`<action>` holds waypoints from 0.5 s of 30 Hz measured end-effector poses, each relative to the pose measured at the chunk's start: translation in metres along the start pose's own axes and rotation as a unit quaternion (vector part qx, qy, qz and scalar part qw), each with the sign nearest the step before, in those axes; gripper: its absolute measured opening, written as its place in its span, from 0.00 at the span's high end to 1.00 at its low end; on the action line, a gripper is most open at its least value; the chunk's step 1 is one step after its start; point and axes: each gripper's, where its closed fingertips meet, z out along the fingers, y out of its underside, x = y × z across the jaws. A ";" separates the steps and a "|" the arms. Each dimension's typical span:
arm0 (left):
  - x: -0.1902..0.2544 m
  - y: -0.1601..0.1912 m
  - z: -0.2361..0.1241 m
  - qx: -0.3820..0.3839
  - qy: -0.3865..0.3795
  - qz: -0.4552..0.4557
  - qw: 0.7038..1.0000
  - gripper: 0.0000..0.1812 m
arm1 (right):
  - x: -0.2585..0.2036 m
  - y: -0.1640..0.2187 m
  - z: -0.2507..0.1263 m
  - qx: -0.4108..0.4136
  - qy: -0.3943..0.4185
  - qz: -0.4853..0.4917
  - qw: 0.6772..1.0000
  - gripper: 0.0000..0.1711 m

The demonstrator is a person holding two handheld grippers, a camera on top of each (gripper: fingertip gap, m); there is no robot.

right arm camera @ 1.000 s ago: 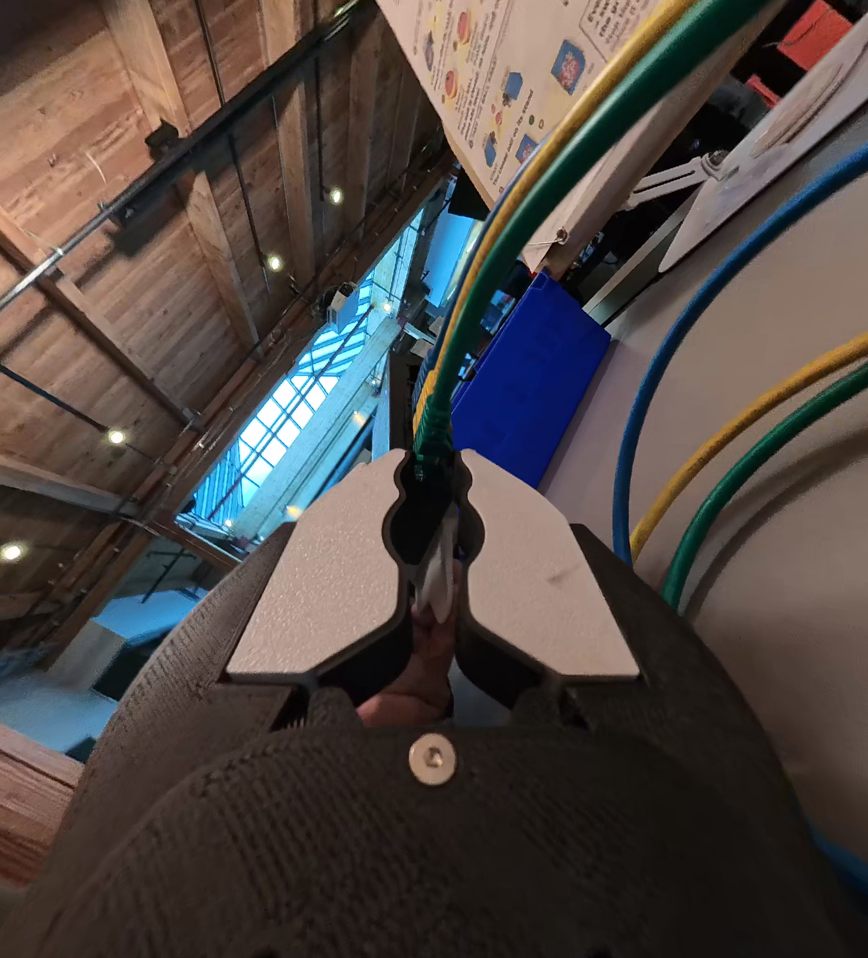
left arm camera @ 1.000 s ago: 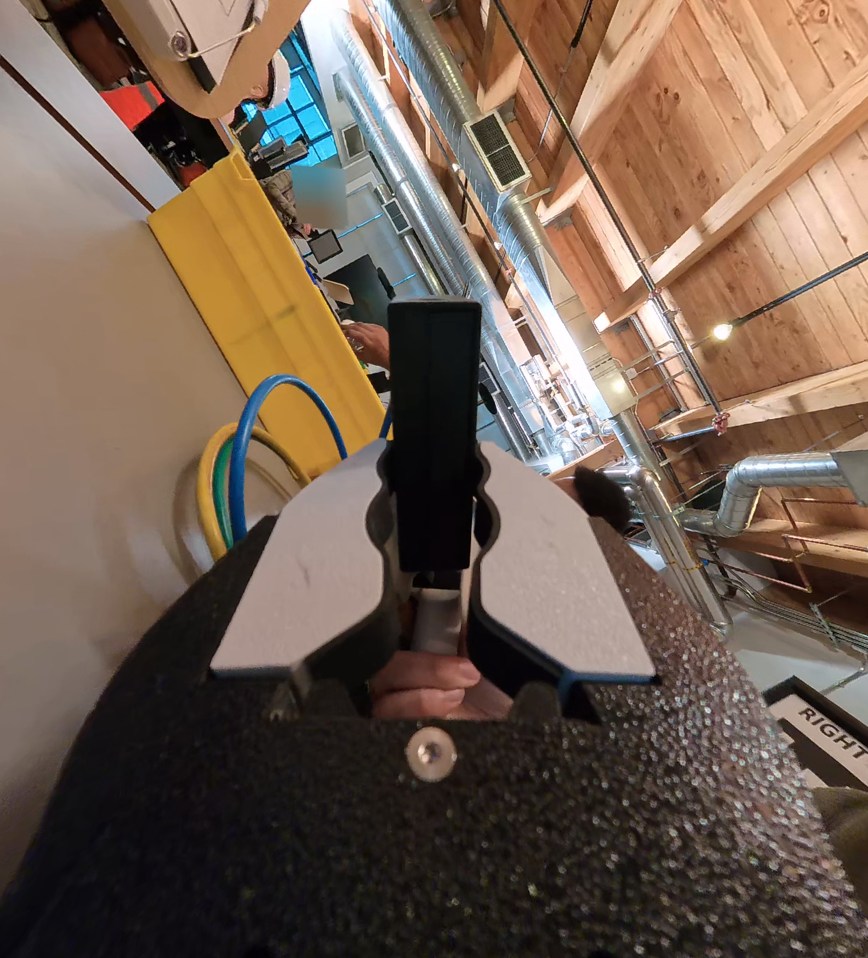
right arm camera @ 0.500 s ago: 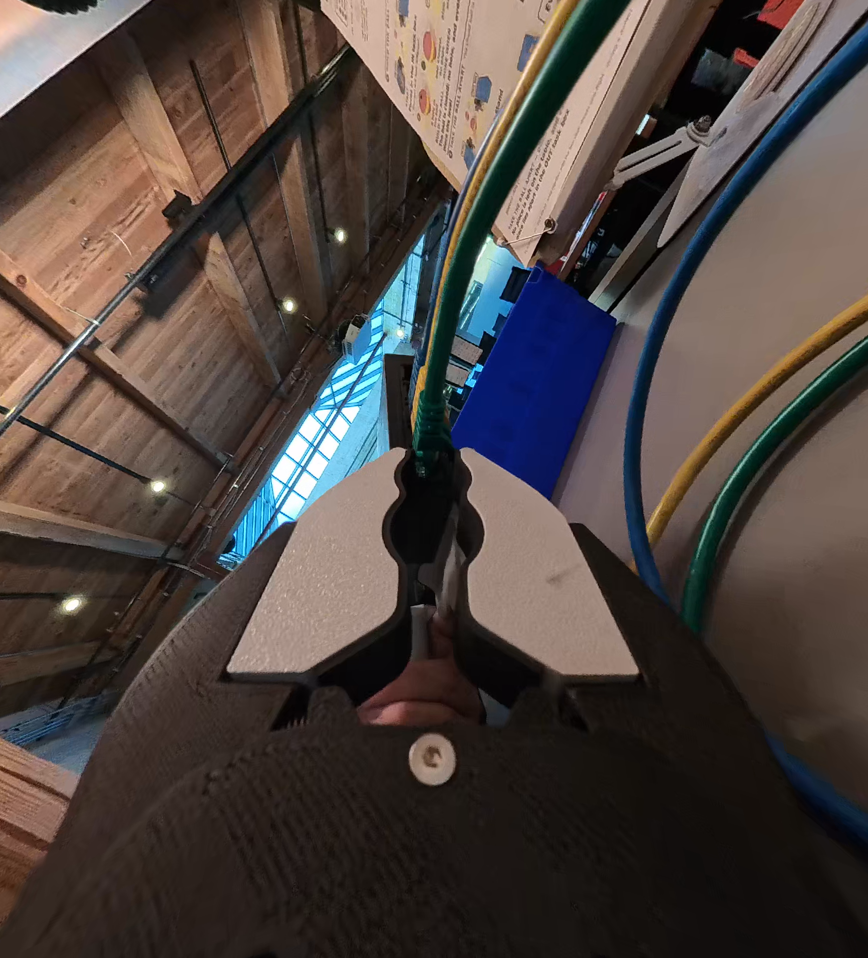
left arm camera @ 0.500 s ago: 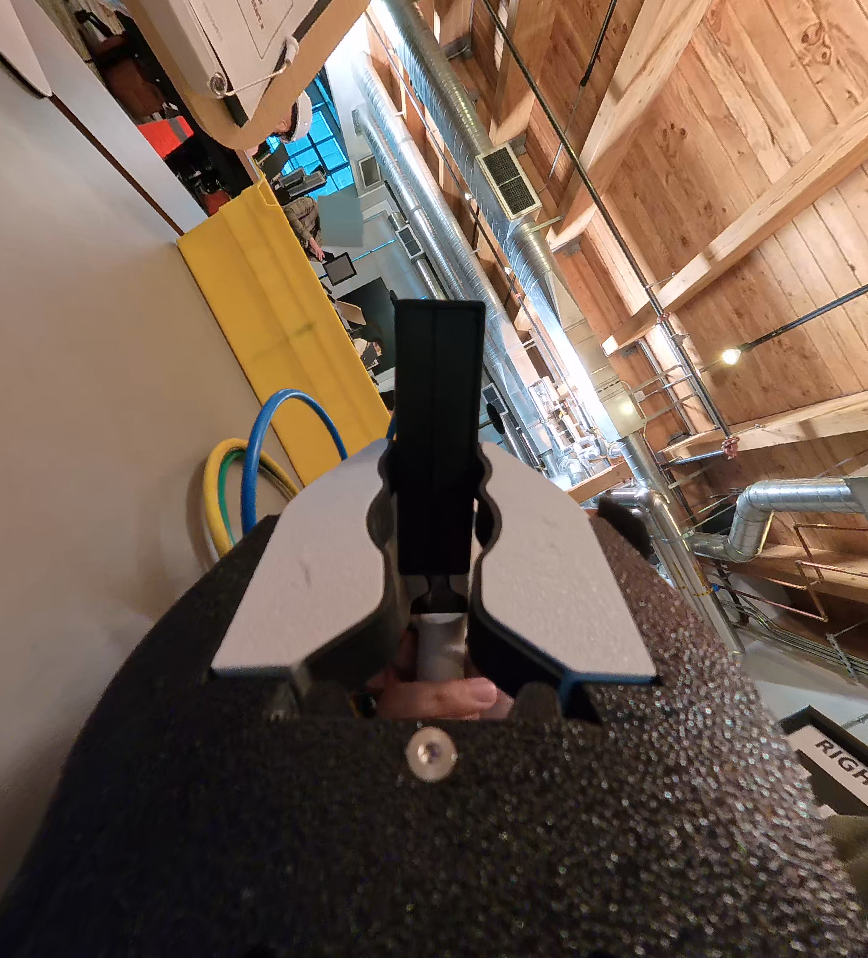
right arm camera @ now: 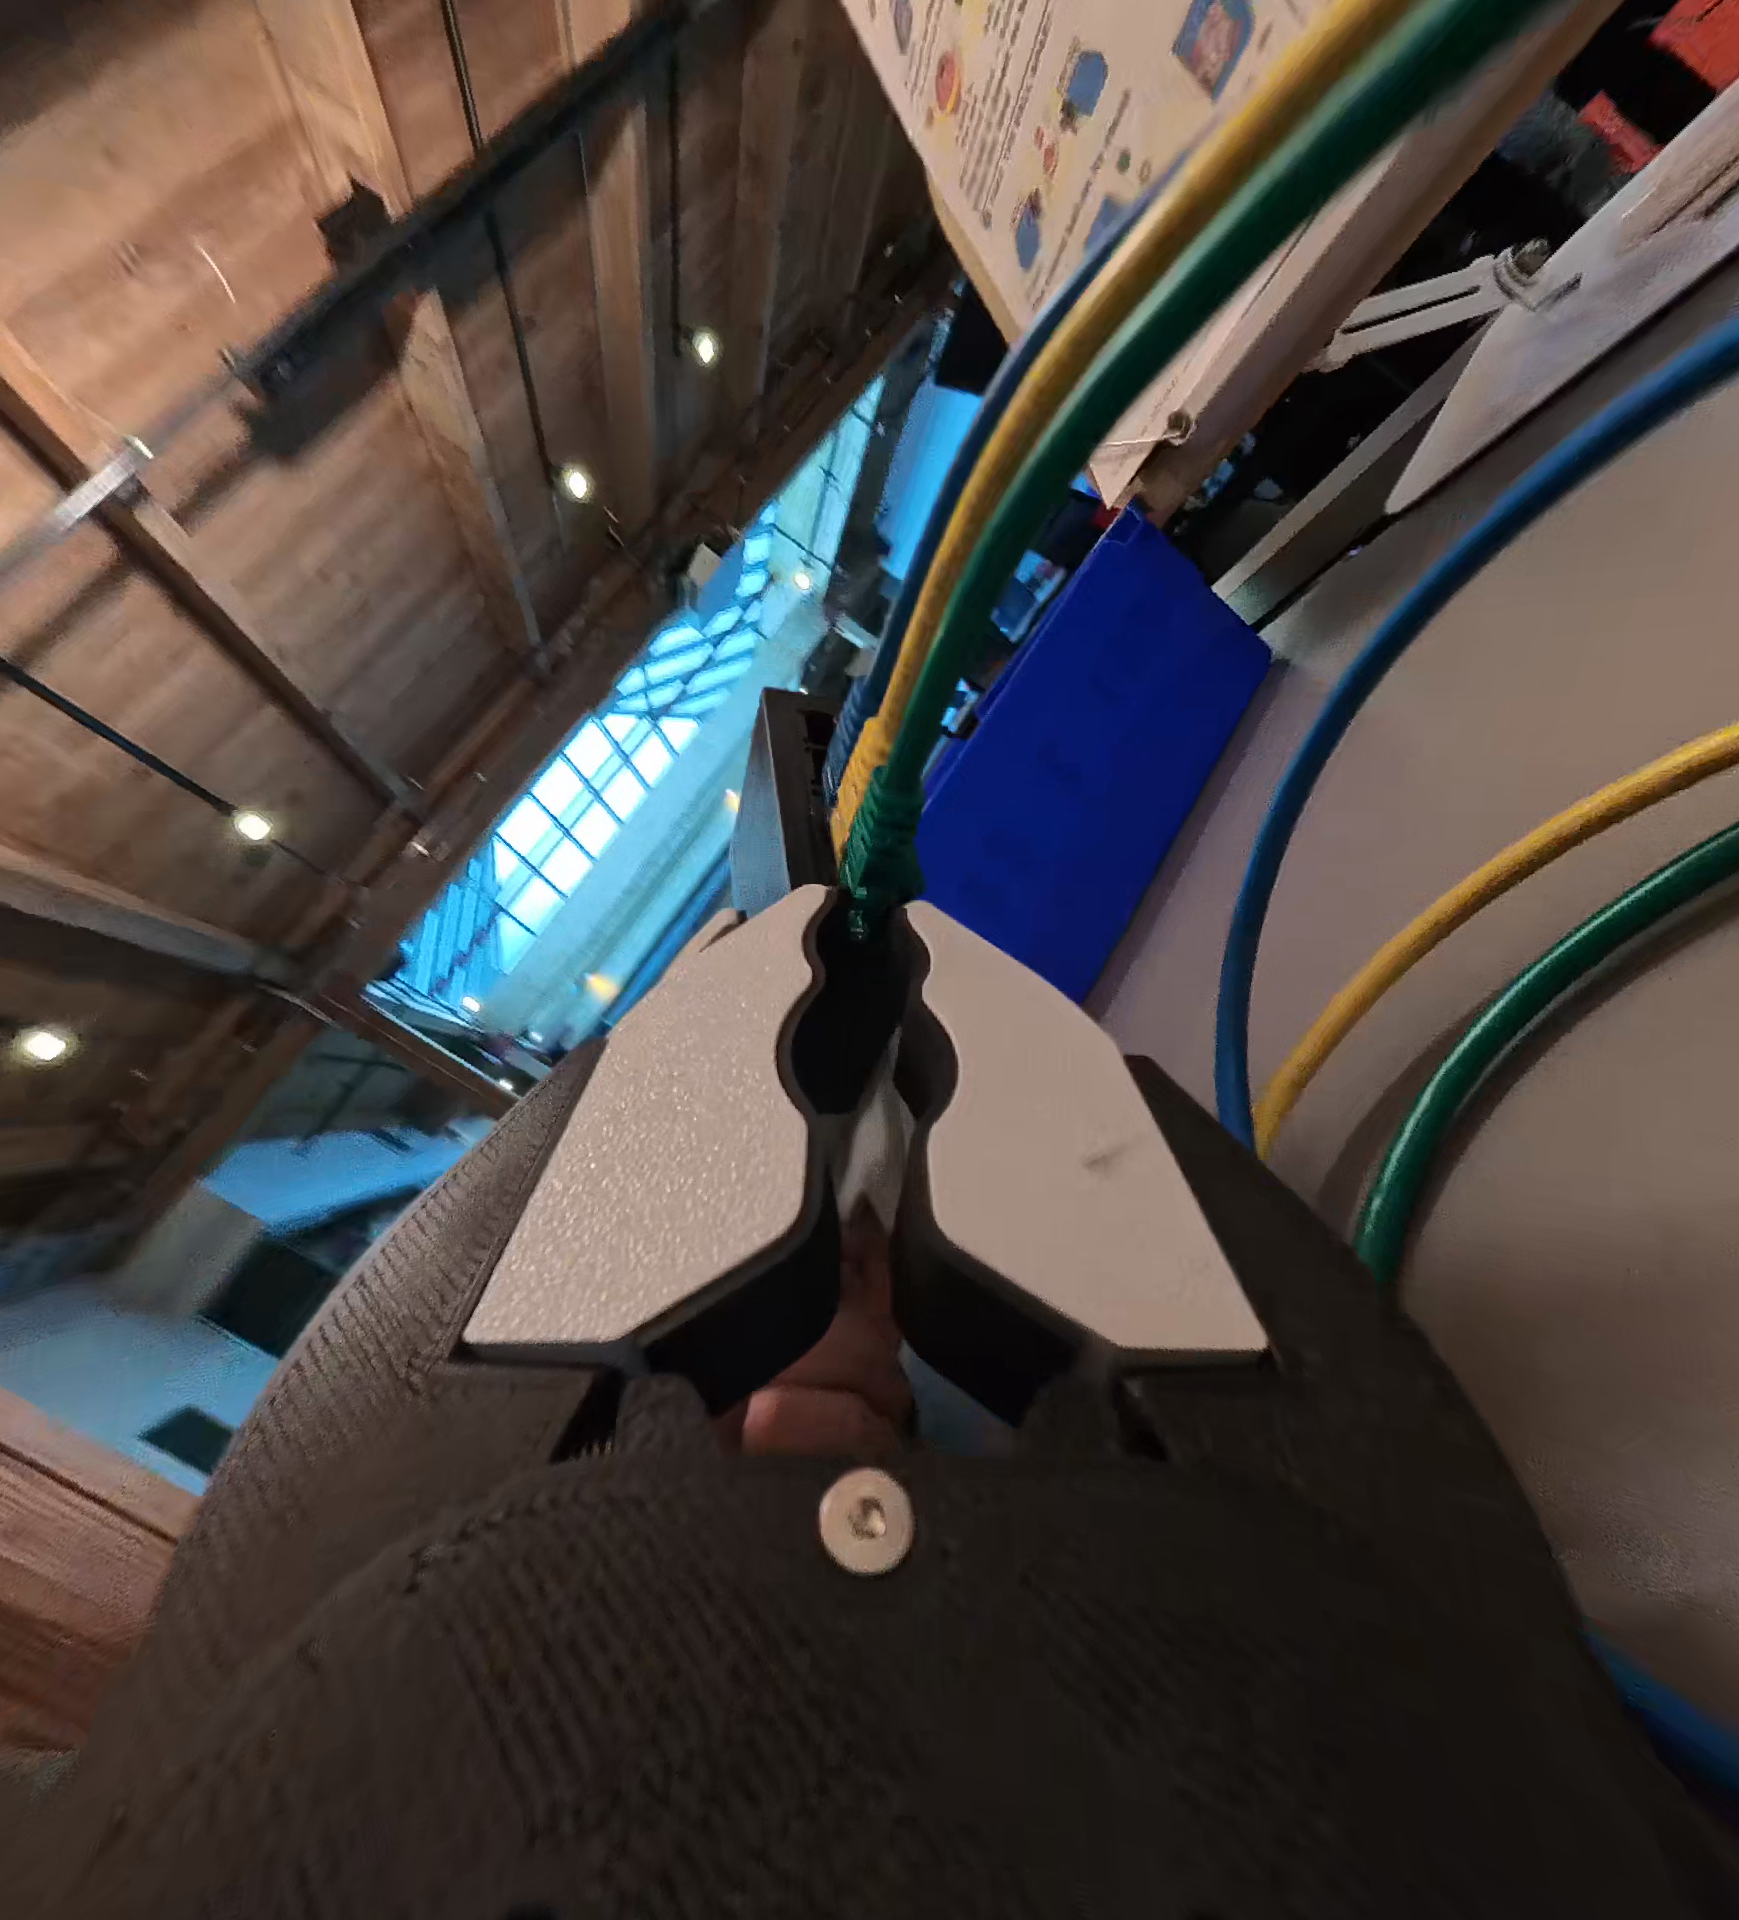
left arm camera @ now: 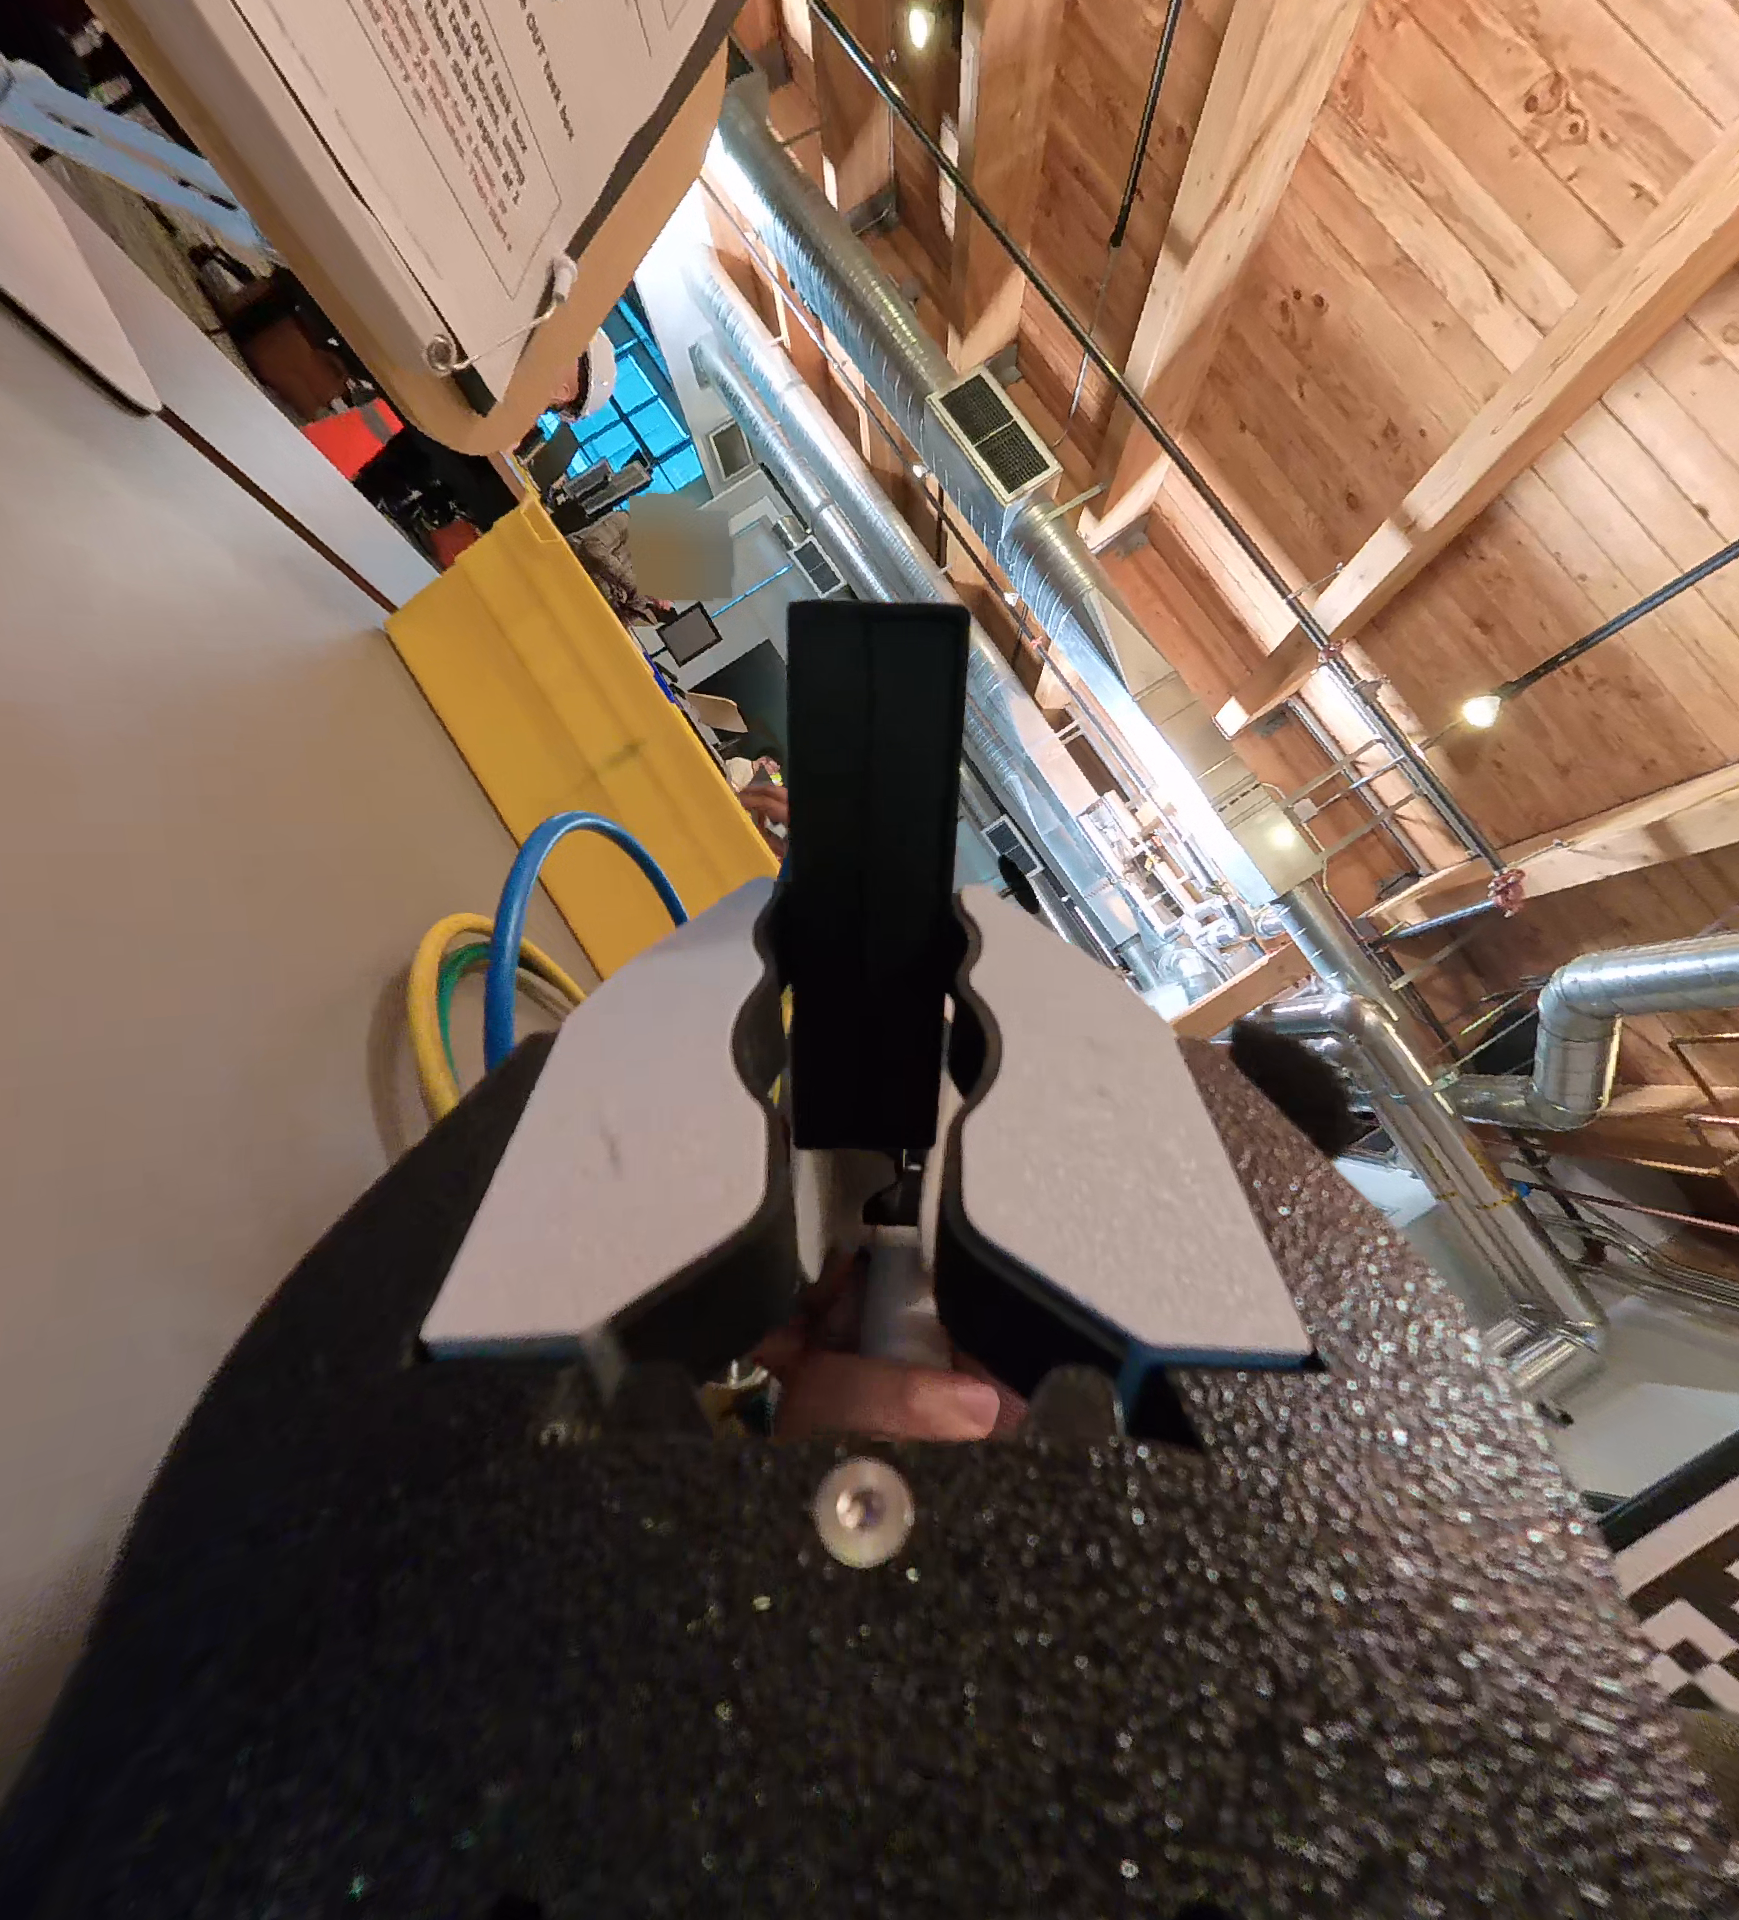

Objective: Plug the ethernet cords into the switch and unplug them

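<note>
In the left wrist view my left gripper (left arm camera: 865, 920) is shut on the black switch (left arm camera: 870, 831), which stands up between the fingers. Loops of the blue cord (left arm camera: 512, 935), yellow cord (left arm camera: 425, 997) and green cord (left arm camera: 449, 987) lie on the table to its left. In the right wrist view my right gripper (right arm camera: 865, 909) is shut on the green cord's plug (right arm camera: 880, 842). The switch (right arm camera: 777, 810) shows just beyond the fingertips, with the yellow plug (right arm camera: 857, 774) and blue plug (right arm camera: 849, 717) at its face. I cannot tell whether the green plug sits in a port.
A yellow bin (left arm camera: 574, 727) stands at the far edge of the beige table (left arm camera: 169, 831). A blue bin (right arm camera: 1083, 790) stands by the table (right arm camera: 1623, 1039). A clipboard with paper (left arm camera: 408, 156) hangs overhead. The other gripper's tag (left arm camera: 1717, 1558) shows at lower right. Both grippers' tips are close together, under 4 cm apart.
My right gripper has swung with the green plug, so the switch now shows beyond its fingertips. The left view has tilted; the switch stays gripped.
</note>
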 end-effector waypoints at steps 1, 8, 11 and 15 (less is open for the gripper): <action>0.000 -0.001 -0.001 -0.001 0.003 -0.013 1.000 0.85 | -0.001 0.001 0.001 -0.010 0.002 -0.015 1.000 0.95; 0.000 -0.004 -0.004 0.005 0.013 -0.012 1.000 0.85 | -0.004 0.002 0.004 -0.026 0.000 -0.044 0.999 0.95; 0.006 -0.005 -0.005 -0.006 0.013 0.039 0.999 0.85 | -0.007 0.002 0.005 -0.028 -0.004 -0.057 0.998 0.95; 0.003 -0.007 -0.007 0.002 0.036 -0.107 0.994 0.85 | -0.010 0.001 0.007 -0.042 0.013 -0.109 0.993 0.95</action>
